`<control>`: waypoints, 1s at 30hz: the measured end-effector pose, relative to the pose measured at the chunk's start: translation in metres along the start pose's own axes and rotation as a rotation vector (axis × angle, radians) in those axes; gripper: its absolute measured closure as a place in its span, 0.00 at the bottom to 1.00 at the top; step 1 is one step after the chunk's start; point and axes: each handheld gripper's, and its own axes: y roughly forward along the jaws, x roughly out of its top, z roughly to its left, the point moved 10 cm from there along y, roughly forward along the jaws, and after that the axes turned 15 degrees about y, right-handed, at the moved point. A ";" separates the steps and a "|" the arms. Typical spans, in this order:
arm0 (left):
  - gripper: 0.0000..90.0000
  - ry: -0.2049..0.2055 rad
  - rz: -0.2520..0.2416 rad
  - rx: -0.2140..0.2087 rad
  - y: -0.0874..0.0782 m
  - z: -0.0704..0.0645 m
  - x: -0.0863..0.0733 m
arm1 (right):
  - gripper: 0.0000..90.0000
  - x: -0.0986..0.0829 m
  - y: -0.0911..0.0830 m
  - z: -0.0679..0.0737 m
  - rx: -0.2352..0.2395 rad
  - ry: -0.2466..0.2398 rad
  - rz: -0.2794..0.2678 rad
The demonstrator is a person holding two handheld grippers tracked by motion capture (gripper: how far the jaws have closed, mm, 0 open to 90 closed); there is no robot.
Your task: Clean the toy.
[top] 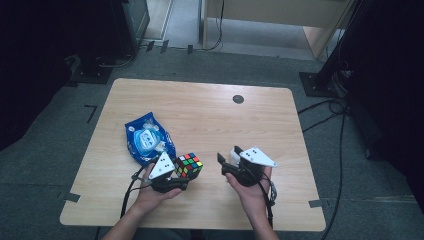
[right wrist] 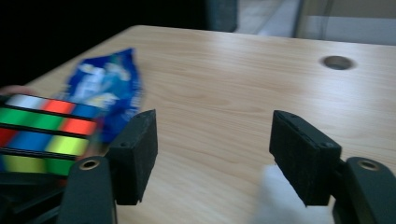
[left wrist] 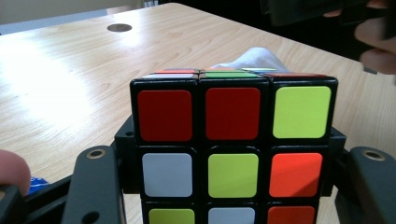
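**Multicoloured cube clamped in the left gripper near the front edge**

Multicoloured and black-framed, the puzzle cube (top: 188, 165) sits between the jaws of the left gripper (top: 176, 176), which press on its two opposite sides; the left gripper view shows the cube (left wrist: 232, 149) close against the camera, its facing side showing red, red and yellow-green squares in the top row, with white, yellow-green and orange below; the jaws stand one at each side of it, clamped on the cube. In the high view the cube is over the wooden tabletop (top: 210, 115), near the front edge and a little left of the middle, with the person's left hand (top: 152, 192) behind it.

Just beyond the cube, toward the left edge, lies a blue packet (top: 148, 138); the right gripper view shows the packet (right wrist: 108, 88) blurred, behind the cube.

To the right of the cube, apart from it, the right gripper (top: 227, 160) is held by the right hand (top: 250, 187) near the front edge; its jaws stand wide apart with nothing between them but bare wood. A small white thing (right wrist: 292, 200) lies just under the right jaw; what it is cannot be told. A dark round hole (top: 238, 99) marks the tabletop near the far edge.
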 end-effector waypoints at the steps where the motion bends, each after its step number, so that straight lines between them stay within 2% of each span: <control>1: 0.38 0.007 0.003 0.004 0.001 -0.001 0.000 | 0.33 -0.002 0.000 0.010 0.036 0.012 0.011; 4: 0.38 0.023 0.009 0.010 0.002 -0.004 0.000 | 0.30 -0.012 0.004 0.039 0.128 0.043 0.060; 6: 0.38 0.037 0.012 0.015 0.003 -0.007 0.001 | 0.30 -0.022 0.008 0.054 0.181 0.077 0.116; 8: 0.38 0.071 0.028 0.024 0.005 -0.012 0.000 | 0.30 -0.030 0.011 0.063 0.208 0.117 0.140; 10: 0.38 0.079 0.022 0.019 0.007 -0.016 0.002 | 0.30 -0.035 0.015 0.068 0.211 0.118 0.167; 14: 0.38 0.104 0.013 0.029 0.006 -0.019 0.005 | 0.30 -0.049 0.020 0.071 0.197 0.135 0.225; 16: 0.38 0.113 0.007 0.035 0.005 -0.019 0.006 | 0.37 -0.053 0.022 0.071 0.192 0.164 0.242; 18: 0.38 0.119 0.005 0.042 0.006 -0.019 0.006 | 0.38 -0.053 0.023 0.071 0.204 0.203 0.241; 22: 0.38 0.120 -0.009 0.043 0.006 -0.020 0.008 | 0.38 -0.051 0.021 0.070 0.199 0.215 0.237; 23: 0.37 0.123 0.000 0.046 0.007 -0.020 0.007 | 0.38 -0.050 0.020 0.069 0.199 0.227 0.236; 26: 0.34 0.126 0.026 0.042 0.009 -0.020 0.001 | 0.38 -0.039 0.016 0.064 0.190 0.257 0.184; 28: 0.34 0.112 0.003 0.041 0.008 -0.019 0.004 | 0.38 -0.034 0.014 0.060 0.192 0.274 0.171; 30: 0.35 0.130 -0.008 0.048 0.007 -0.020 0.006 | 0.38 -0.035 0.014 0.059 0.198 0.286 0.172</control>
